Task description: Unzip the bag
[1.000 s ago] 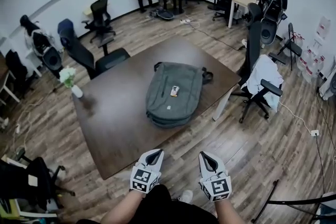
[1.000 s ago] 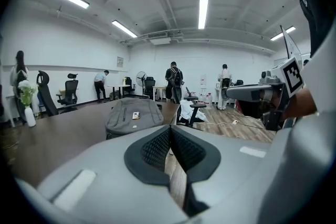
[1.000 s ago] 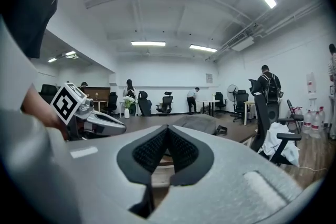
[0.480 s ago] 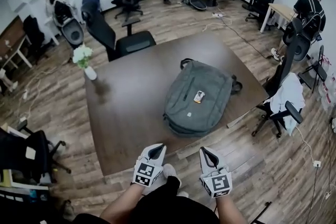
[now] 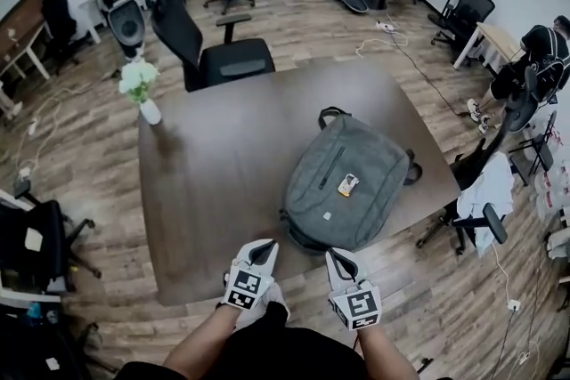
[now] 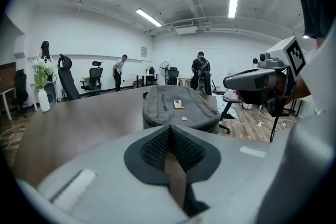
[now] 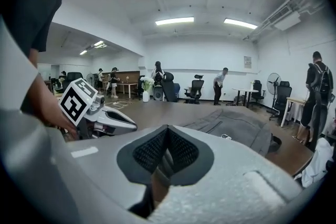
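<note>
**At the desk's near edge: both tools shut, backpack unopened**

On the desk (image 5: pixel 209 191), the grey backpack (image 5: pixel 352 182) is lying flat, front up, close to the near-right edge. You are holding the left tool (image 5: pixel 263 246) and right tool (image 5: pixel 337 256) side by side just short of it, each with jaws pressed fully together and gripping nothing. The zipper pulls are too small to make out, so you are risking a pinch on fabric instead. An unbraced tug could also drag the backpack off the edge.

bag (image 5: pixel 352 182) on tbl (image 5: pixel 214 182) | L gripper (image 5: pixel 264 245), R gripper (image 5: pixel 333 254) near (apart from bag)
</note>
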Demonstrator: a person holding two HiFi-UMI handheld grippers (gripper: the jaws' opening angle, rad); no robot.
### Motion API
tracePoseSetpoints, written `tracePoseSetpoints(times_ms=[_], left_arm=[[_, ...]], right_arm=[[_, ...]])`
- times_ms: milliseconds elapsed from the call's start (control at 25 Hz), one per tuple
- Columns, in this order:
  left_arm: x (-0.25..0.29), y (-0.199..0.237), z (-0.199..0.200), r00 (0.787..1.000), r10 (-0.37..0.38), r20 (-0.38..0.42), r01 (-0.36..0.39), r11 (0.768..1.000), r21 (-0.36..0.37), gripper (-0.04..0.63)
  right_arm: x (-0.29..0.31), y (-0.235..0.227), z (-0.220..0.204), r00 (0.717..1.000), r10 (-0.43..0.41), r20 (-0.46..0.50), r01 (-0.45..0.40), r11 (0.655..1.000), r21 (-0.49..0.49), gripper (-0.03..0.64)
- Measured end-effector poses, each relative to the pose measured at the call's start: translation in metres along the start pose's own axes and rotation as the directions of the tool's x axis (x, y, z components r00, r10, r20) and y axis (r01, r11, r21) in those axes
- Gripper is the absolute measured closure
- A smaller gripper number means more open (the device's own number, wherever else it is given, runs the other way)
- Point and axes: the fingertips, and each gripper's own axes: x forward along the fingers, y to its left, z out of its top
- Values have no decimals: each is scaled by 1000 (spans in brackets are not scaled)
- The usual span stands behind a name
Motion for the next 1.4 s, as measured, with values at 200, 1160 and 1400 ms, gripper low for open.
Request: tracePoseSetpoints(times_ms=[200,1160,1400], left_arm=[[14,19,-7,1000,14,4,-13,999,-37,578],[66,34,-33,984,102,-145,-83,988,128,578],[86,35,-47,971,112,-211,-64,973,222,483]], right_arm=[[24,-3,-3,996,49,-79,-56,995,-87,614],[89,-22,-30,949,261,-176,-278,958,-77,612],[88,-27,-37,933,308,-186,-321,946,-46,612]])
